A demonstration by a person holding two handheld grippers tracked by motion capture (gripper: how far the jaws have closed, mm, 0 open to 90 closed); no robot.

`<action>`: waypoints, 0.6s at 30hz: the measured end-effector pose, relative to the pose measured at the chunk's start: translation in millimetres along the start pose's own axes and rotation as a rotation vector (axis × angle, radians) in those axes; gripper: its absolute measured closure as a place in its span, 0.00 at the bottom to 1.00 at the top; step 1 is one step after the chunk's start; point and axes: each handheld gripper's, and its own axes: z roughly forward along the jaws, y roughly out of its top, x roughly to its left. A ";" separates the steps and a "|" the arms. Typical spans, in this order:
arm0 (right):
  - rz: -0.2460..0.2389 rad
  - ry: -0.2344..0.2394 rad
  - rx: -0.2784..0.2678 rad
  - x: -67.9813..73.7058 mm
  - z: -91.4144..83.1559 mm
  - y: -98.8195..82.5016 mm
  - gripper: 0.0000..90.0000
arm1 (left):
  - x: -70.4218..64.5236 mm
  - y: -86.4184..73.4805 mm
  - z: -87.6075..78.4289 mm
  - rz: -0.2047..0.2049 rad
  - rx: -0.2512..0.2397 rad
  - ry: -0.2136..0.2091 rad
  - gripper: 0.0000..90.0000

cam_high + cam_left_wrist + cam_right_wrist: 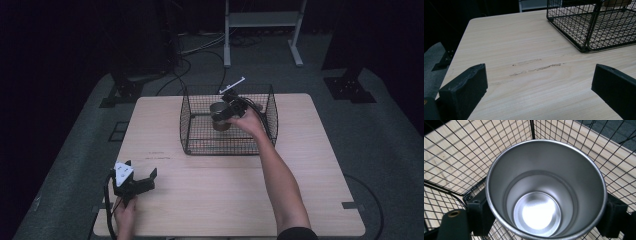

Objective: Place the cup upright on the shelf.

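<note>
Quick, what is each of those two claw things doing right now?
Left gripper: open, holding nothing, low over the table.
Right gripper: shut on the metal cup, inside the wire basket.

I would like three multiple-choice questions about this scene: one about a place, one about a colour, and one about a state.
1. Where is the metal cup?
A. Inside the wire basket
B. On the floor
C. Beside the left gripper

2. What colour is the wire basket?
A. White
B. Black
C. Red

3. What is the state of the right gripper?
A. Open above the table
B. Lying flat on the table
C. Shut on the metal cup

Answers: 1 A, the high view shows the cup within the basket walls. 2 B, its mesh is black. 3 C, the right gripper view shows a jaw pressed on each side of the cup.
</note>
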 end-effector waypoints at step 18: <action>-0.011 -0.041 0.060 -5.2 15.3 -9.2 0.20 | -0.2 -0.1 0.0 0.002 0.000 0.000 0.00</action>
